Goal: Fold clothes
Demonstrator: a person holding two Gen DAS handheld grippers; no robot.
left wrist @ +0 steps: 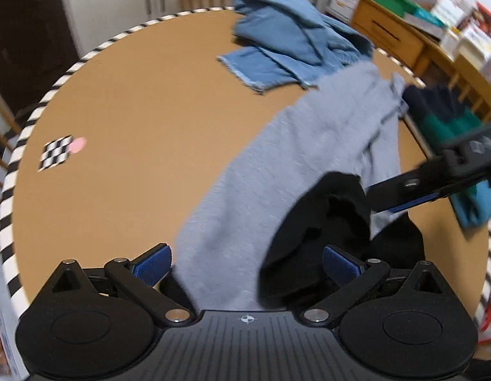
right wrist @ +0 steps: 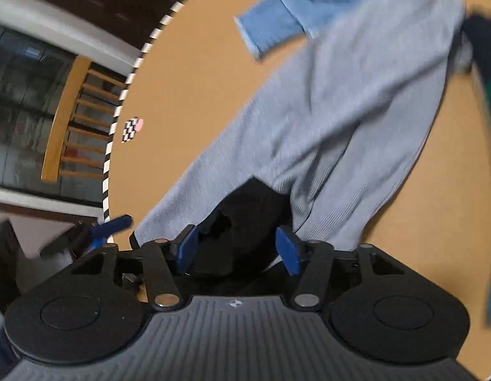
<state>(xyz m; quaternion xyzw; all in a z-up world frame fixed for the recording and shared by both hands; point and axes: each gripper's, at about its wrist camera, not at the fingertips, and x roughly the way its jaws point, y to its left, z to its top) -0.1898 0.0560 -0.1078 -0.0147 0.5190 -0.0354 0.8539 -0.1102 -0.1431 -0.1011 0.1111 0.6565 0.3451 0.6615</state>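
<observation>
A round counter point(left wrist: 124, 101) with a black-and-white striped rim carries the laundry: a grey garment point(left wrist: 277, 171) lies stretched from the near edge toward the far right, a black garment point(left wrist: 315, 222) bunched on its near end. At the far edge sits a crumpled blue denim piece point(left wrist: 283, 38), its frayed hem just beside the grey cloth. A folded navy, green and teal pile point(left wrist: 448, 120) rests at the right edge. A small checkered marker point(left wrist: 56, 152) with a pink dot lies alone near the left edge.

The left claw point(left wrist: 245, 265) stands wide over the grey and black cloth, gripping nothing. The right claw point(right wrist: 239, 247) stands partly open astride the black garment, its pads clear of it. Wooden furniture crowds the room beyond the far right edge.
</observation>
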